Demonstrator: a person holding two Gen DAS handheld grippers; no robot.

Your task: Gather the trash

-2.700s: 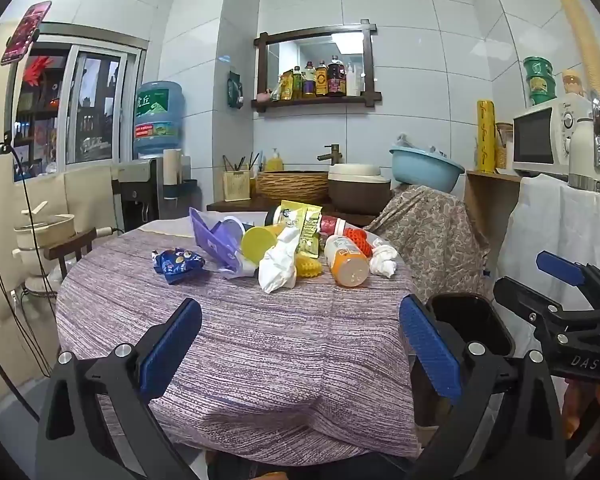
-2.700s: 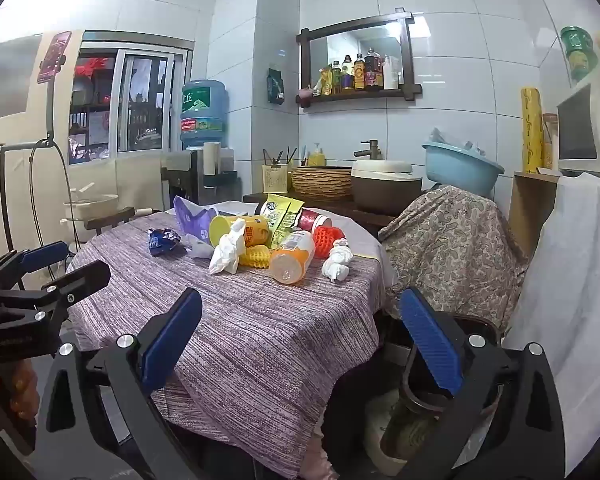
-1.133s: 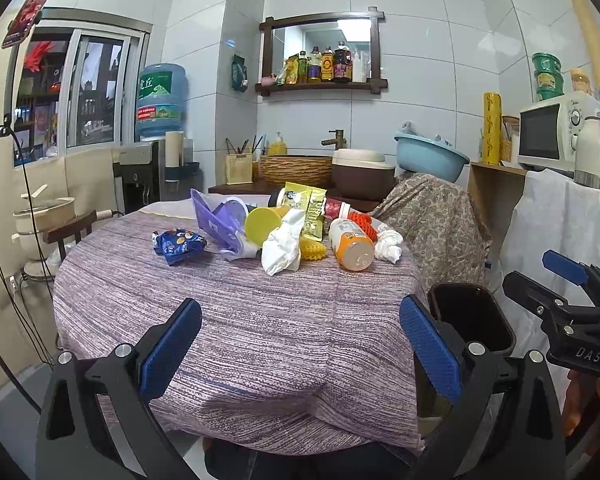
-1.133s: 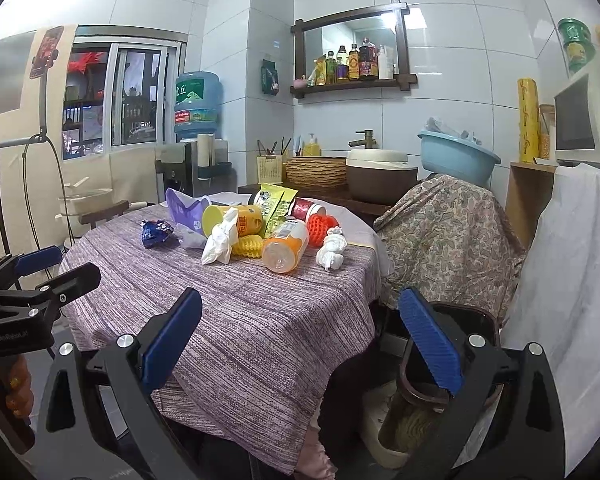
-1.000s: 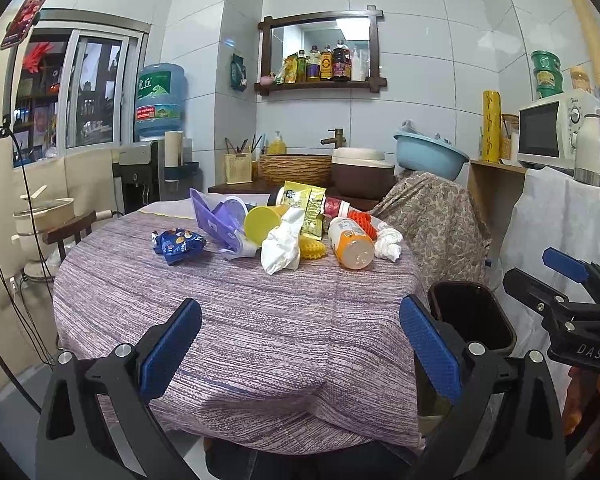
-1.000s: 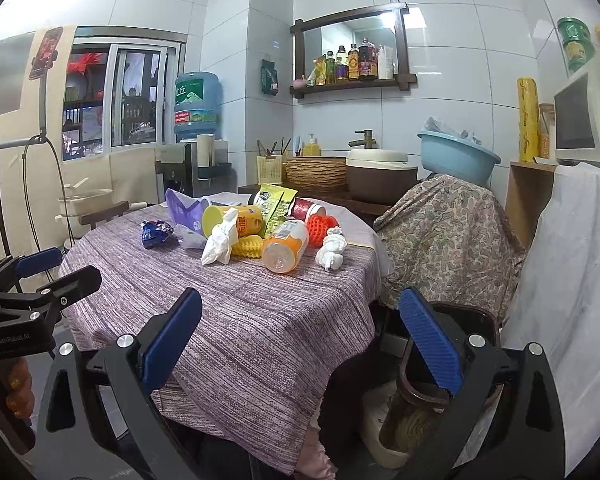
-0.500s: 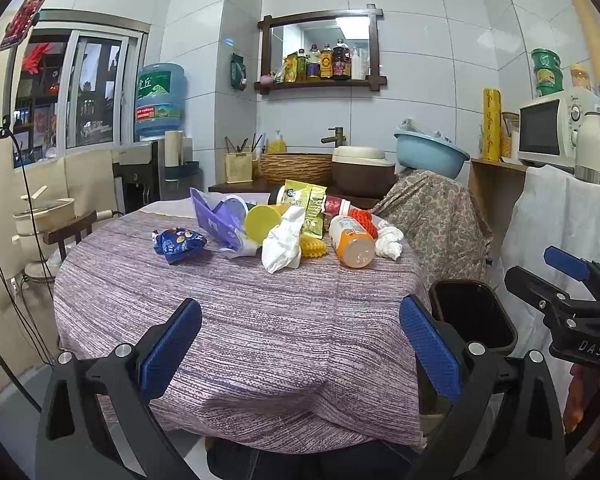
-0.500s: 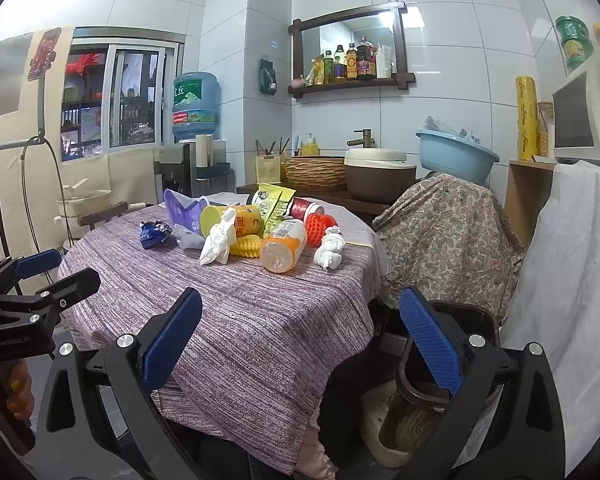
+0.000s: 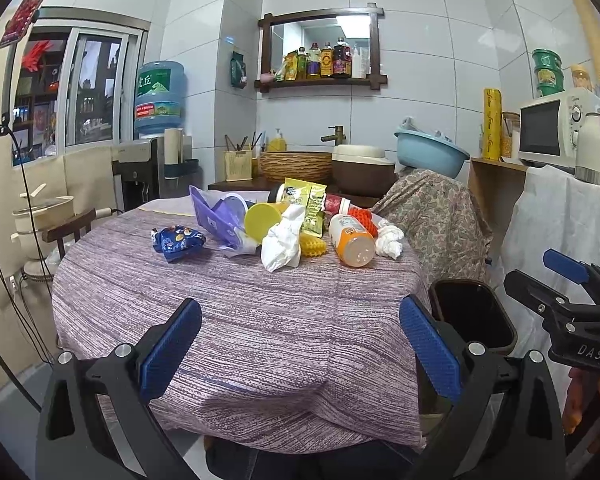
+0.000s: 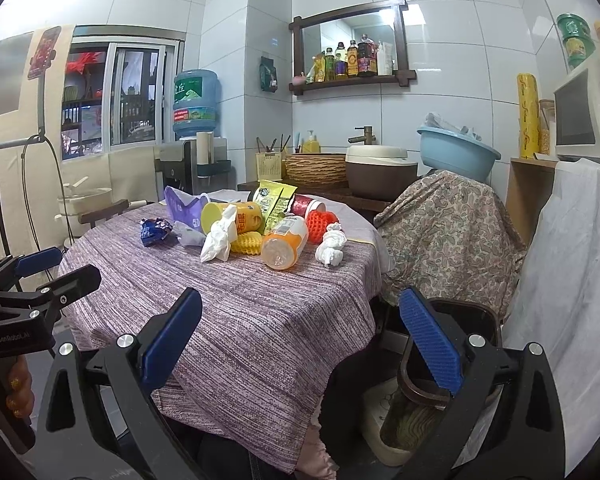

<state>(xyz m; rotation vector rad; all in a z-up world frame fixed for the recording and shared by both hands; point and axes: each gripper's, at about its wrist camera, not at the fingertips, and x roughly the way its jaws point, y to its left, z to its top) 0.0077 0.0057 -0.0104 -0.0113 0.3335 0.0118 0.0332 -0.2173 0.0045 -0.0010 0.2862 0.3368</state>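
The trash sits in a loose heap at the far side of your counter (image 9: 236, 320), in the upper middle of both views. Nearest you in the heap lie a crumpled white tissue (image 9: 282, 242) and an orange bottle (image 9: 350, 236) on its side, mouth toward you. A knotted white wad (image 9: 389, 238) lies just right of the bottle, and a blue snack wrapper (image 9: 176, 240) lies apart at the left. Behind them are a yellow cup (image 9: 260, 222), a purple pouch (image 9: 210, 216), a yellow-green packet (image 9: 306, 200) and a red mesh piece (image 9: 362, 218).

Bare purple cloth lies between the heap and your left gripper (image 9: 300, 346), whose jaws stand wide apart and empty at the bottom of its frame. Your right gripper (image 10: 300, 346) is also spread wide and holds nothing.

A black bin (image 9: 474, 316) stands on the floor just right of the counter, open-topped. Behind it is a chair draped in paisley cloth (image 10: 448, 232), with white sheeting (image 10: 572, 280) at the far right.
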